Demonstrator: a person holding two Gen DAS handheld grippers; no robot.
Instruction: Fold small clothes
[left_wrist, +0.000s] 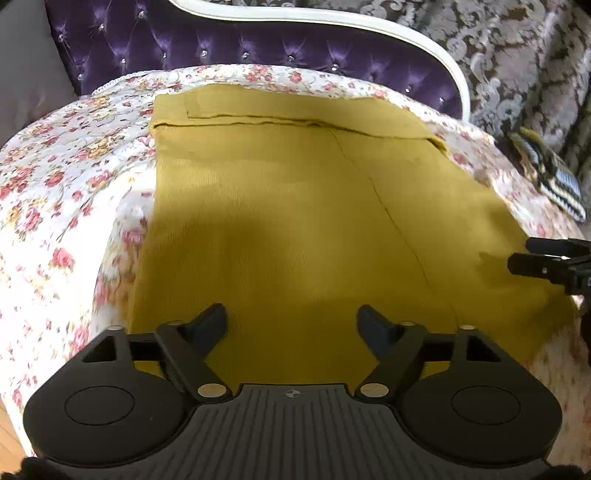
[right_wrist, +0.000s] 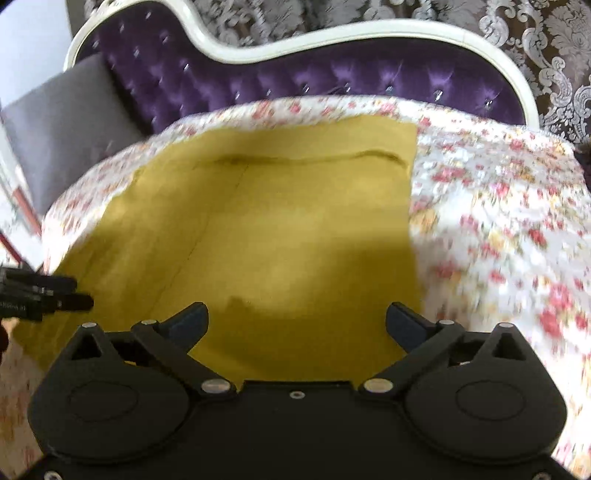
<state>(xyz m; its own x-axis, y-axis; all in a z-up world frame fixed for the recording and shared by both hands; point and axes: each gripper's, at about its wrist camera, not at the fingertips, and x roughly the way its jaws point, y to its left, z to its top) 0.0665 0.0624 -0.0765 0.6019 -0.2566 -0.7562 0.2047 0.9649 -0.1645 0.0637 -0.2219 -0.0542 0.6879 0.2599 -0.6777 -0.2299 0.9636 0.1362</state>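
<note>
A mustard-yellow garment lies flat on the floral bedspread, with a folded band along its far edge and a seam running down its right part. My left gripper is open and empty above its near edge. My right gripper is open and empty above the garment near its near right part. The right gripper's fingers show at the right edge of the left wrist view. The left gripper's fingers show at the left edge of the right wrist view.
A purple tufted headboard with a white frame stands behind the bed. A striped knitted item lies at the bed's far right. A grey cushion sits at the left. The floral bedspread extends to the right of the garment.
</note>
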